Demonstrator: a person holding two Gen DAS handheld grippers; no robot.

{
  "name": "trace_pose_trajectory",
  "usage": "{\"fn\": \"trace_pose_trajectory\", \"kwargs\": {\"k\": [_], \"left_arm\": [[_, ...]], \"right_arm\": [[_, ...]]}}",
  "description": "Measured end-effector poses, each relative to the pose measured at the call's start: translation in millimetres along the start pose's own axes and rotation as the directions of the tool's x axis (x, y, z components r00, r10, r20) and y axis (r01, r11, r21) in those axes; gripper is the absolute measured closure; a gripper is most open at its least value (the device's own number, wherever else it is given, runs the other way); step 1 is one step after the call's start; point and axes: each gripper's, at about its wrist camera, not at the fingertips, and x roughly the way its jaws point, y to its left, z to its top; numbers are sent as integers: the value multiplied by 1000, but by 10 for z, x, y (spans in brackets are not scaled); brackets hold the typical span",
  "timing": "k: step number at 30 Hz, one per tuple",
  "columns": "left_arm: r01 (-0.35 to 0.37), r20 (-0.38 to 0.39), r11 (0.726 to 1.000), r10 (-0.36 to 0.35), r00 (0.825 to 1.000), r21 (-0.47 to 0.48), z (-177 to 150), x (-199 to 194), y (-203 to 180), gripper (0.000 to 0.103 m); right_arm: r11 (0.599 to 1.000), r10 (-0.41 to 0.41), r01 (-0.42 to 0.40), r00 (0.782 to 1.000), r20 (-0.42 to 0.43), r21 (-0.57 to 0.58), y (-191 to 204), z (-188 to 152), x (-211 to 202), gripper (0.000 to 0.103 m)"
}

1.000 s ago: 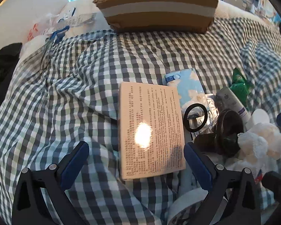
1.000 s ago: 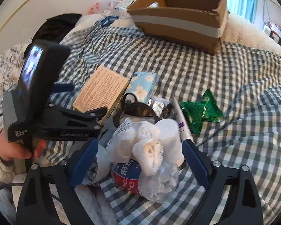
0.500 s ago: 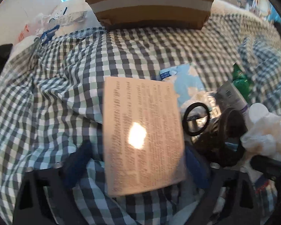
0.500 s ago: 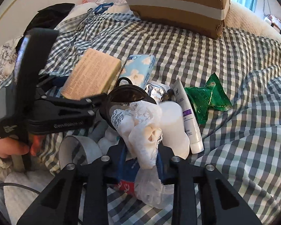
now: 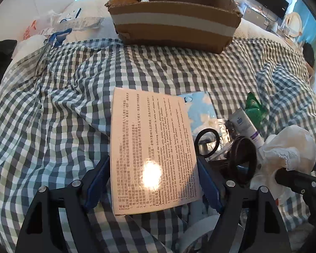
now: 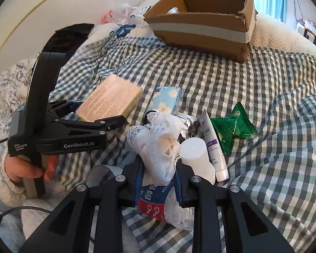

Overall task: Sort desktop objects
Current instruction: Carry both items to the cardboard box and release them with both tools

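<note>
Your left gripper [image 5: 153, 179] is clamped on the tan printed box [image 5: 151, 151], and your right gripper [image 6: 158, 181] is pinched on the white lace bundle [image 6: 158, 145]; a second ago both stood wide apart around them. Just beyond lie the tissue pack [image 6: 166, 101], white tube [image 6: 212, 145] and green wrapper [image 6: 231, 126] on the checked bed [image 6: 263, 84], all unsorted. Farthest ahead, the cardboard box [image 5: 174, 23] seems nearly empty, so most sorting remains

Both wrist cameras look forward, low and close over the checked bedspread [image 5: 52, 116] toward the cardboard box [image 5: 174, 25], the right one from further right, sharing the printed carton [image 6: 109, 103] and clutter.
</note>
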Motion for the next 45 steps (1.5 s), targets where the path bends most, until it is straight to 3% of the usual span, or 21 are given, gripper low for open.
{"fn": "trace_pose_trajectory", "kwargs": {"k": [12,13,14,15,21,26,35,45], "left_arm": [[10,41,1000,-9,999,-4,90,-191,26,23],[11,46,1000,-11,999,-7,93,-207,28,34],[7,53,1000,-6,999,-8,96,-225,35,52],[21,44,1000,-20,999,-10,114,-233,50,60],[38,-4,999,-37,999,30,99,-151,-1,61],[100,-32,994,-99,995,38,18,-41,-101,73],[77,30,996,-78,996,47,71,-171,-97,73],[61,136,998,-65,989,35,437,-498,30,73]], "right_arm": [[1000,-10,9,999,36,15,-80,41,-138,79],[1000,-10,9,999,37,16,-80,43,-144,79],[1000,-9,8,999,36,15,-80,49,-148,79],[1000,-8,8,999,36,15,-79,51,-150,79],[1000,-4,4,999,36,20,-94,69,-158,79],[1000,-6,5,999,34,18,-100,70,-152,79],[1000,-9,8,998,66,22,-125,118,-254,79],[998,-56,62,983,172,-28,-147,455,-589,79]]}}
